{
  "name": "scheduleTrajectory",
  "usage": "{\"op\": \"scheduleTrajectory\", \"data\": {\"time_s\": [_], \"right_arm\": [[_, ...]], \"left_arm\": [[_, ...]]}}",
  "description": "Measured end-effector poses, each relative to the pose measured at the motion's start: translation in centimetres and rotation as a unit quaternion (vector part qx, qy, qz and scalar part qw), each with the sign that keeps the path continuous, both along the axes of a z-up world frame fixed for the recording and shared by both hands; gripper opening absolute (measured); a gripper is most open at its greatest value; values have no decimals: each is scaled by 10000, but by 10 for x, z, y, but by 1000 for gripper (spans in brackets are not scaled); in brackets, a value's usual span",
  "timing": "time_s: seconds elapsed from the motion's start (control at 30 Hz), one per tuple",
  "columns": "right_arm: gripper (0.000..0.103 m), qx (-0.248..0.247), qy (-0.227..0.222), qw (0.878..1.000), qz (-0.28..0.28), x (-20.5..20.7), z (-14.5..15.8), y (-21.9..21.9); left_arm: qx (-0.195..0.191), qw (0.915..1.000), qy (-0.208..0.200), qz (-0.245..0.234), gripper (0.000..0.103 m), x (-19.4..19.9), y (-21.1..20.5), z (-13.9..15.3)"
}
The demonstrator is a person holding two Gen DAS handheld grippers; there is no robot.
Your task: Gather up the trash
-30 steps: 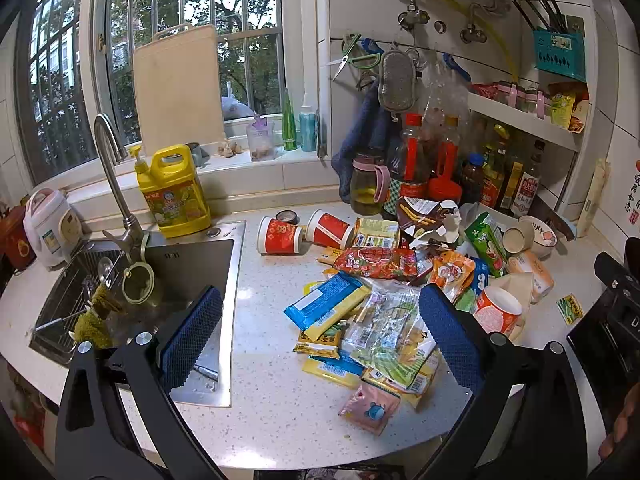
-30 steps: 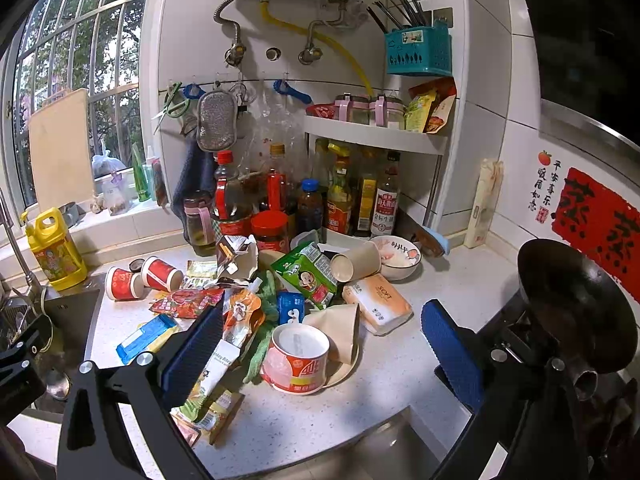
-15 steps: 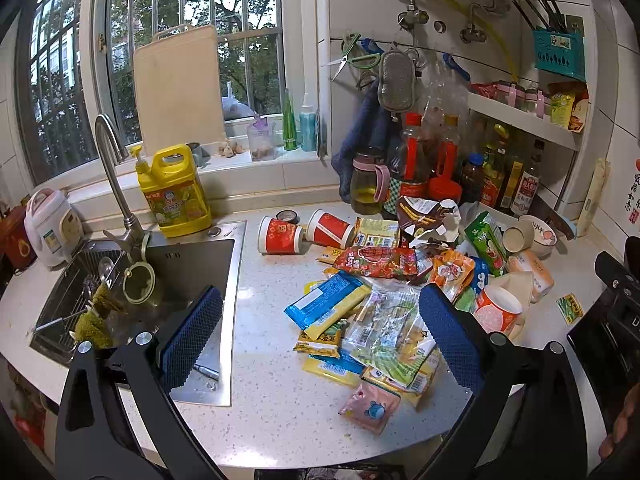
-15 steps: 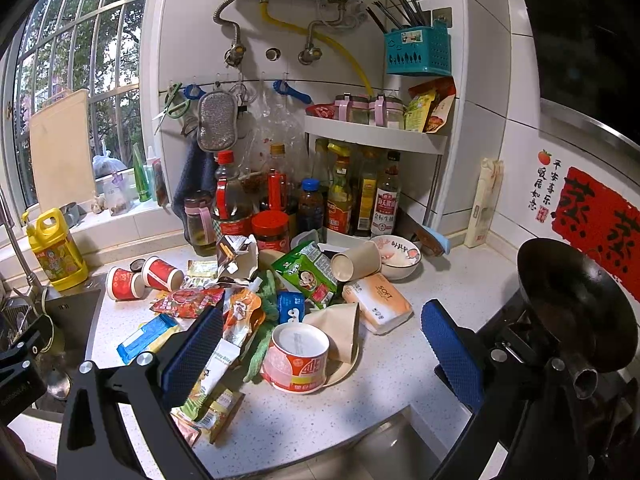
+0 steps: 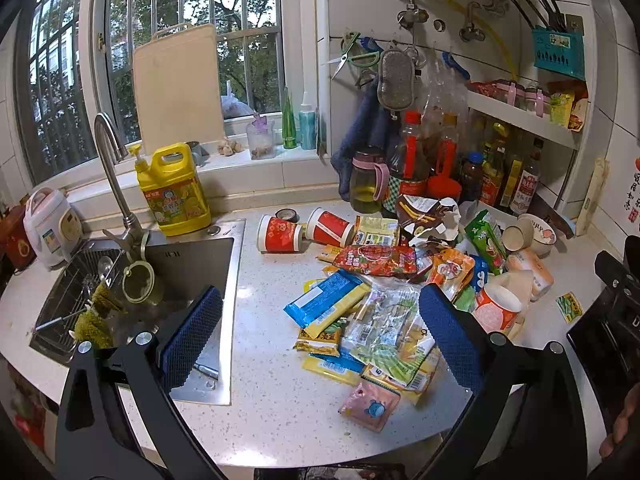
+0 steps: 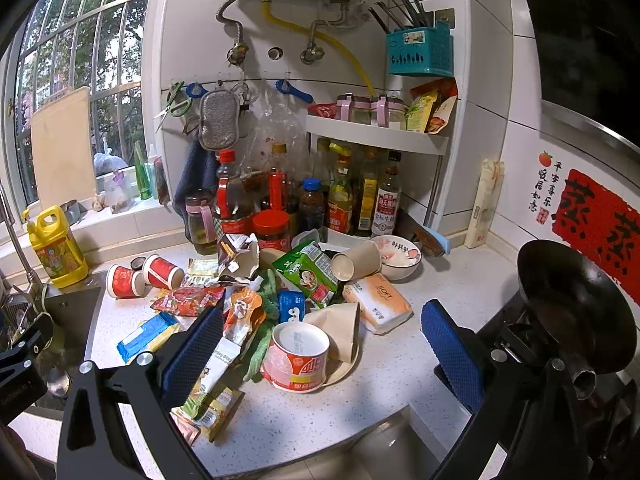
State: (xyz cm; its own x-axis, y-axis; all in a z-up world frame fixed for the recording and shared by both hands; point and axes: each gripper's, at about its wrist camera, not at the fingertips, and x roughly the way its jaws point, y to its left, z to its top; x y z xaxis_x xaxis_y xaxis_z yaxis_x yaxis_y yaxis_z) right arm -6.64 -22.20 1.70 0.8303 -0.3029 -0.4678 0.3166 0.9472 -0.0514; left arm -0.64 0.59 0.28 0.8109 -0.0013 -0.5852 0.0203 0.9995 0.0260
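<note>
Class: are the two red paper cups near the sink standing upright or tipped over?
Tipped over. Both red paper cups lie on their sides on the counter.

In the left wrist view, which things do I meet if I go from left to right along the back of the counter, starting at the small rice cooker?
Rice cooker → faucet → yellow detergent jug → two red paper cups lying on their sides → pink-handled bottle → green carton → white bowl.

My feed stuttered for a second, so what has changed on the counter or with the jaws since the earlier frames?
Nothing has visibly changed. The left gripper and right gripper hang over the trash pile with jaws wide open, holding nothing, as before. The wrappers and the red paper cups lie where they were.
</note>
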Motion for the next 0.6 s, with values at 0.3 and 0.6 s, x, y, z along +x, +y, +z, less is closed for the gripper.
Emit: {"op": "scheduleTrajectory", "data": {"time_s": [0.3, 0.6], "right_arm": [[98, 158, 240, 9995, 158, 3, -27, -10], [98, 342, 1106, 9903, 763, 66, -127, -25]], "left_arm": [[21, 9994, 343, -56, 96, 5, 10, -31], [210, 9933, 1140, 8, 96, 7, 29, -98]]}}
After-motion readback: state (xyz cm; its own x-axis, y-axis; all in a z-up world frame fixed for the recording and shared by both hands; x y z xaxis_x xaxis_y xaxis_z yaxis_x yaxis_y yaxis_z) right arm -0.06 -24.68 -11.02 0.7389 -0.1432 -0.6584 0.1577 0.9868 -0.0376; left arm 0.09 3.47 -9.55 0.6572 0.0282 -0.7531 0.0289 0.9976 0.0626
